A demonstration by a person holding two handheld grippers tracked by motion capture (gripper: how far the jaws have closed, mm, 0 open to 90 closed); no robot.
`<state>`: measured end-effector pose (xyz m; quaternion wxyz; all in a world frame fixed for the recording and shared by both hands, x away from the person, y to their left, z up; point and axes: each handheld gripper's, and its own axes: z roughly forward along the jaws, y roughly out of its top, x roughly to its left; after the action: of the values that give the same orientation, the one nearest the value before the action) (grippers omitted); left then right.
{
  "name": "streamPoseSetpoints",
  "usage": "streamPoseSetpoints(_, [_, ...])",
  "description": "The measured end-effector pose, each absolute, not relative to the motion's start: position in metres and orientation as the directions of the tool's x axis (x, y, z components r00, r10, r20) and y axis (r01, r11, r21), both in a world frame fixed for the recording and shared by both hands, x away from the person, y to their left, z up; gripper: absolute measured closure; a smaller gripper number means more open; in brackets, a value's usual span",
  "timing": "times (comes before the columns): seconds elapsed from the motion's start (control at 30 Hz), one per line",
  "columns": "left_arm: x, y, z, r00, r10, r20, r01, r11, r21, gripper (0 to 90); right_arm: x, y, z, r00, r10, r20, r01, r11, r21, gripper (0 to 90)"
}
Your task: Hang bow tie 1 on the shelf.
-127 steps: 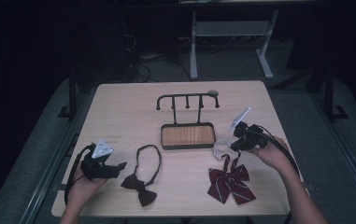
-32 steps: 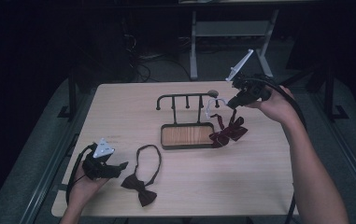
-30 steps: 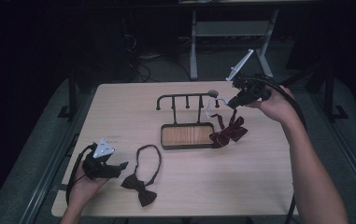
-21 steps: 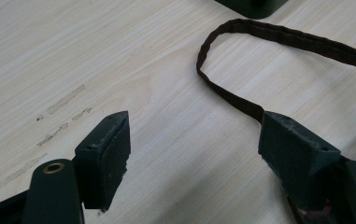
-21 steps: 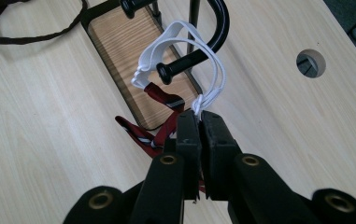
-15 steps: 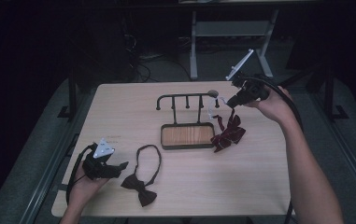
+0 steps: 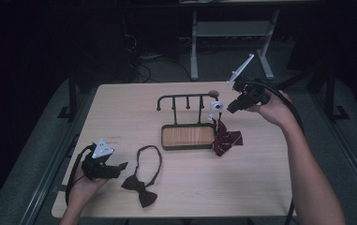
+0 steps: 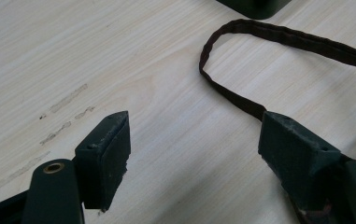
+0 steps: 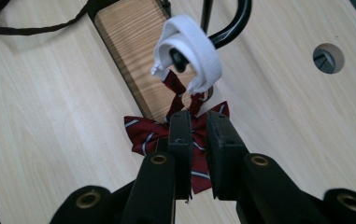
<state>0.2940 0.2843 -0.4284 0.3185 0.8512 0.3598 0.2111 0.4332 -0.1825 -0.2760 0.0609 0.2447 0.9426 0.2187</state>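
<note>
A black hook rack [image 7: 188, 98] stands on a wooden base [image 7: 188, 137] at mid table. A white strap [image 9: 192, 44] is looped over the rack's right end hook [image 9: 236, 21]. A red striped bow tie [image 7: 226, 139] hangs from the strap down to the table. My right gripper [image 9: 194, 116] hovers just short of the strap. Its jaws have just been opening and stand a narrow gap apart, with nothing pinched between them. My left gripper [image 7: 120, 167] rests open at the front left. A dark bow tie [image 7: 139, 187] lies beside it, with its strap [image 8: 241, 100] just past the jaws.
A round hole [image 9: 328, 57] pierces the tabletop behind the rack's right end. The right gripper's cable [image 7: 298, 117] trails along the forearm. Metal frame legs [image 7: 199, 42] stand on the floor beyond the table's far edge.
The red bow tie was carried from the table's front right up to the rack. Its strap is now on the hook, the tie has sunk a little, and the right jaws have parted slightly.
</note>
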Motion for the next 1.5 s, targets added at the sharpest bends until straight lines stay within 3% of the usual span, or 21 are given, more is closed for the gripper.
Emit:
streamPoseSetpoints(0.83, [0.294, 0.283, -0.43, 0.655, 0.745, 0.127, 0.481, -0.54, 0.691, 25.7, 0.412, -0.195, -0.31, -0.892, 0.448, 0.064, 0.424, 0.777, 0.466, 73.9])
streamPoseSetpoints(1.5, [0.294, 0.283, -0.43, 0.652, 0.749, 0.119, 0.488, -0.535, 0.69, 25.7, 0.394, -0.202, -0.344, -0.891, 0.442, 0.104, 0.437, 0.774, 0.459, 62.3])
